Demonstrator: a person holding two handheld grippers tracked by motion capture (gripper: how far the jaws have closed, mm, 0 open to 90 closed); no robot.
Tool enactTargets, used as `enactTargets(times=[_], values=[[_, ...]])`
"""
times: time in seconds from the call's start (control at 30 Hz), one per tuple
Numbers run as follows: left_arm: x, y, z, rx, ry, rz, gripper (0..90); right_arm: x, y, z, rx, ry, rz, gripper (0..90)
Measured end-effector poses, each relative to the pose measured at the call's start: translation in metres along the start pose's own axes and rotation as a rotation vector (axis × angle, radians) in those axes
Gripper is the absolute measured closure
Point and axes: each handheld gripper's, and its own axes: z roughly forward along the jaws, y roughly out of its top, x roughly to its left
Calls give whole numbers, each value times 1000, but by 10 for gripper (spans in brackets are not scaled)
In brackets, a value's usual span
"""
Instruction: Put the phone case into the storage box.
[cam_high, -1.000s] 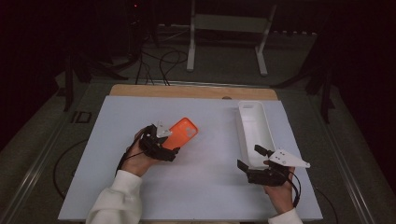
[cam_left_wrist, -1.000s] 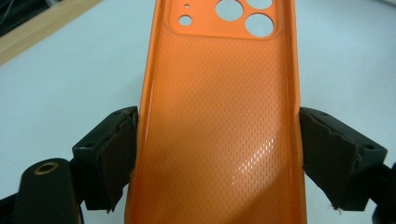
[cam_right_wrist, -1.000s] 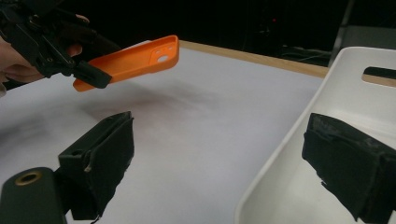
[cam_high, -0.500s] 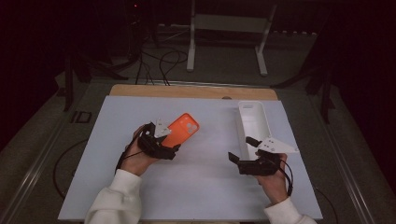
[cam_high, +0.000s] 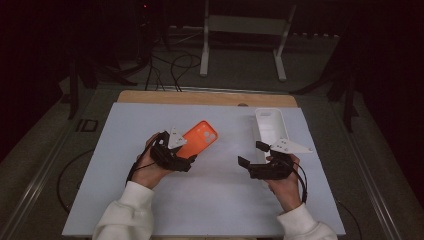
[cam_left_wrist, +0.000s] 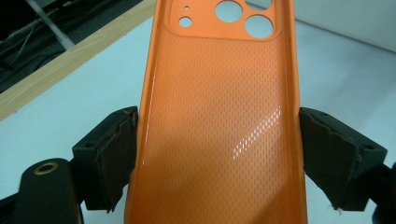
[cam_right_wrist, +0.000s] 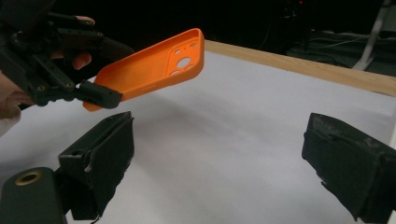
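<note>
Nearest your body, two white sleeves (cam_high: 122, 212) come in over the front edge of the counter (cam_high: 210, 200), each hand carrying a gripper.

Item 1, left gripper (cam_high: 186, 159): its fingers (cam_left_wrist: 109, 154) are clamped across the width of the orange phone case (cam_high: 197, 139), one pad on each long side wall. You hold the case lifted clear of the counter, tilted, its hollow inside facing the gripper's camera and the camera cut-outs at the far end.

Item 2, right gripper (cam_high: 252, 154): fingers (cam_right_wrist: 100, 158) wide apart, nothing between them. It points across toward the left gripper (cam_right_wrist: 70, 70), and the orange phone case (cam_right_wrist: 149, 67) sits ahead of it in the right gripper view, well apart from its pads.

Item 3, white tray (cam_high: 270, 127): a long, shallow white container lying on the counter just beyond your right hand, near the right edge. Whether anything lies in it cannot be told.

Item 4, wooden strip (cam_high: 207, 97): bare board along the far edge of the counter; beyond it, cables and a white stand on the dark floor.

Status, as a judgement: the case is picked up and secured, so that part looks done. What remains is likely the two-handed work, bringing the right gripper to the free end of the case, then fitting or placing it.
</note>
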Motion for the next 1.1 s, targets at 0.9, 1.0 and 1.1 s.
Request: enactTargets(times=[0.9, 1.0, 1.1], values=[[-24, 15, -9, -67, -42, 68, 168, 15, 15, 36, 26, 104, 37, 92], [-25, 16, -10, -68, -44, 73, 168, 16, 16, 38, 28, 111, 42, 92], [-30, 18, -9, -79, -54, 88, 168, 18, 16, 41, 31, 121, 45, 92]])
